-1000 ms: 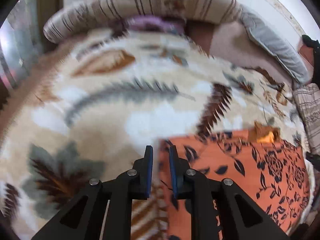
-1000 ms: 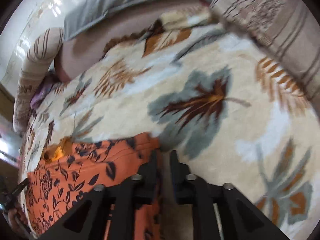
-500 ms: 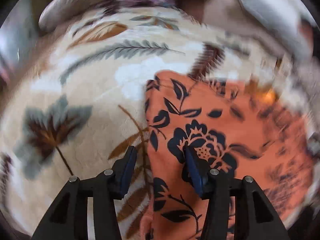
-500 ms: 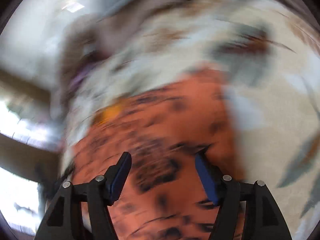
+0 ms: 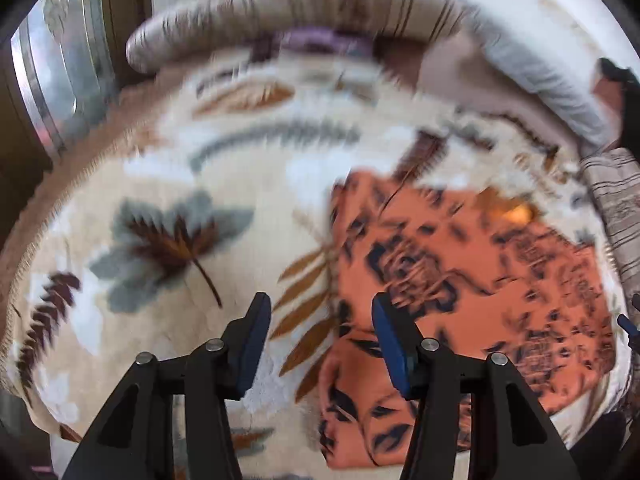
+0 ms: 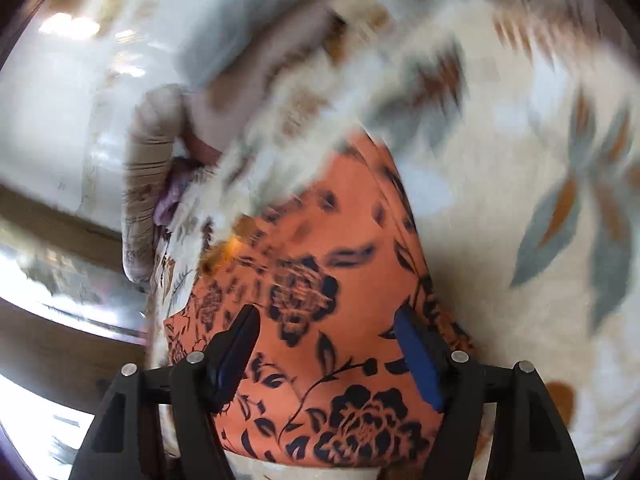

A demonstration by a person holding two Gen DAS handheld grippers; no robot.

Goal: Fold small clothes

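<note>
Left hand-held gripper (image 5: 320, 330): jaws spread wide, nothing between the blue pads (image 5: 390, 344). Held above the bed, over the left edge of the orange garment (image 5: 460, 280); left finger over bare blanket (image 5: 160, 184), right finger over the cloth. No contact with the cloth visible.

Right hand-held gripper (image 6: 326, 344): jaws likewise spread wide, nothing gripped. Positioned over the near part of the same orange garment (image 6: 320, 340), both blue pads (image 6: 416, 356) over the fabric; contact with the cloth cannot be told from this view.

Orange garment: dark floral print, lying fairly flat on the blanket, right of centre in the left wrist view. A folded or doubled portion at its near left corner. A small yellow-orange patch (image 5: 516, 212) at the far edge; nature not determinable through blur.

Blanket: cream, fleecy, printed with grey, brown and tan leaves, covering the bed under the garment and extending well to the left and far side.

Far end of the bed: striped bolster pillow (image 5: 300, 16) lying across, a purple item (image 5: 320, 38) just in front of it, partly tucked under. Grey pillow (image 5: 532, 72) at the far right. A second striped cushion (image 5: 616, 208) at the right margin, near the garment.

Both views affected by motion blur, the right wrist view more so; fine detail of far objects unreliable.
</note>
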